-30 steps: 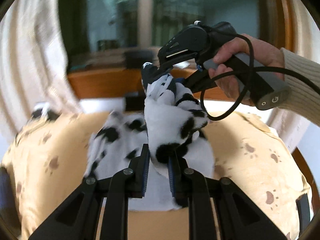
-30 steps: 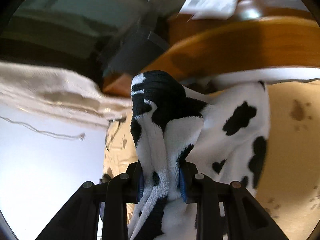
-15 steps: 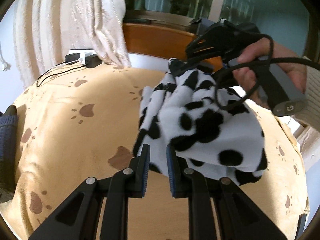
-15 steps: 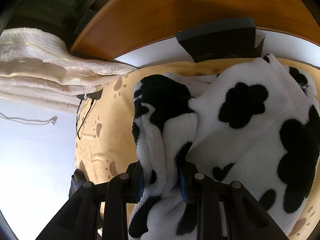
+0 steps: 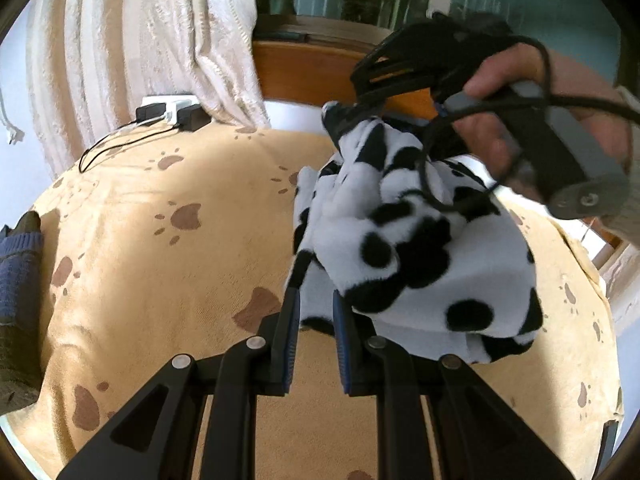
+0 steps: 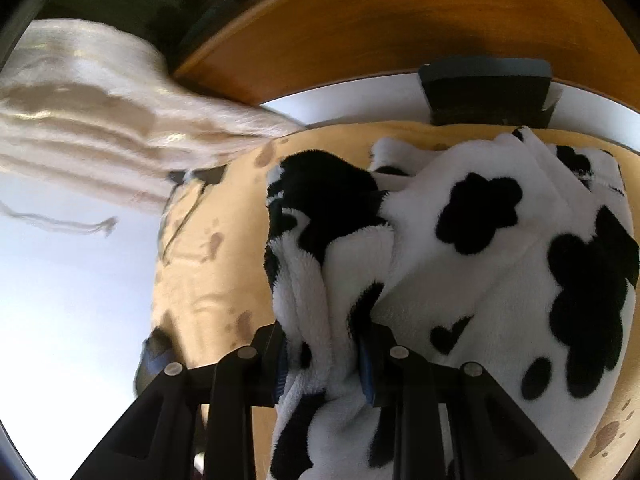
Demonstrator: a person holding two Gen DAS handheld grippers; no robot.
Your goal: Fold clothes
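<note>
Two tongs share one white fleece garment with black cow spots, bunched over the tan paw-print blanket: left tongs clamp its near edge, right tongs are opening around a thick fold, likely to lay it down.

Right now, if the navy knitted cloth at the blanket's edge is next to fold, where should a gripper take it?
Judging by the left wrist view, grip the navy knitted cloth on its ribbed edge facing the paw-print blanket, coming from that side; the rest runs out of view.

White fleece garment with black blotches; tan paw-print blanket
</note>
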